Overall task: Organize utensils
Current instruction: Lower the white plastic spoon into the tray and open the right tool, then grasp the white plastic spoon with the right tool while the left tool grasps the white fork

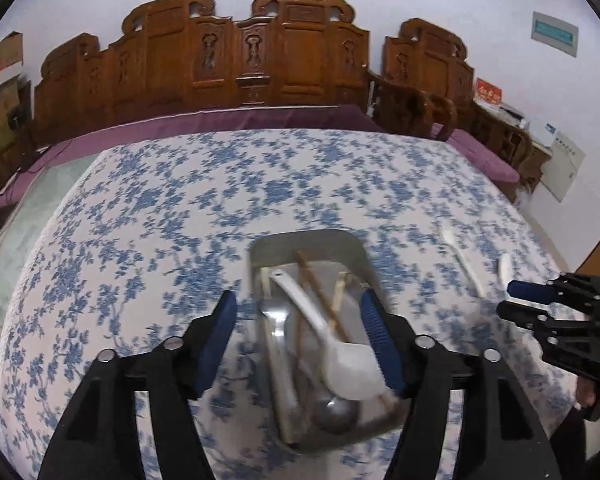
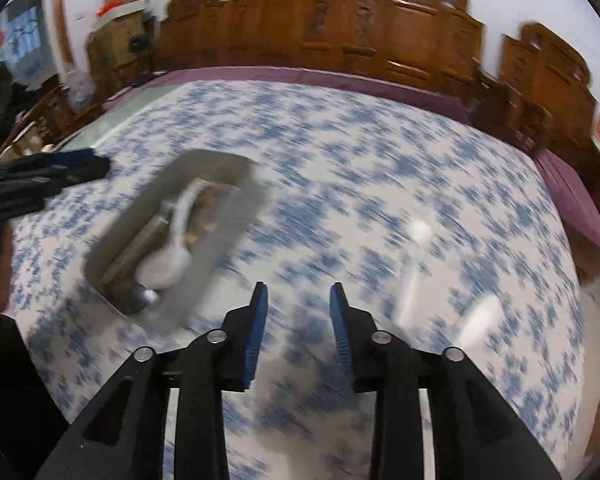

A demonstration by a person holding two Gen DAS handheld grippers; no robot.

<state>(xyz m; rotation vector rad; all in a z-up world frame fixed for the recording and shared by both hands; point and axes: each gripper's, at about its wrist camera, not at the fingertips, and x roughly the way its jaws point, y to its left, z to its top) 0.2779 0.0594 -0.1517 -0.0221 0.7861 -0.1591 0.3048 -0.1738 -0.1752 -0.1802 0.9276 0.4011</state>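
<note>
A metal tray (image 1: 260, 246) sits on the blue-flowered tablecloth. It holds a white spoon (image 1: 350, 360), a metal fork (image 1: 276, 320), a metal spoon (image 1: 334, 412) and wooden chopsticks (image 1: 320, 292). My left gripper (image 1: 298, 302) is open above the tray and holds nothing. Two white spoons (image 1: 460, 256) lie on the cloth right of the tray. In the right wrist view my right gripper (image 2: 299, 294) is open and empty above the cloth, between the tray (image 2: 240, 216) and the white spoons (image 2: 414, 256). That view is blurred.
Carved wooden chairs (image 1: 260, 52) with purple cushions (image 1: 236, 120) stand along the table's far side and right side. The right gripper shows at the right edge of the left wrist view (image 1: 516, 300). The left gripper shows at the left edge of the right wrist view (image 2: 96, 164).
</note>
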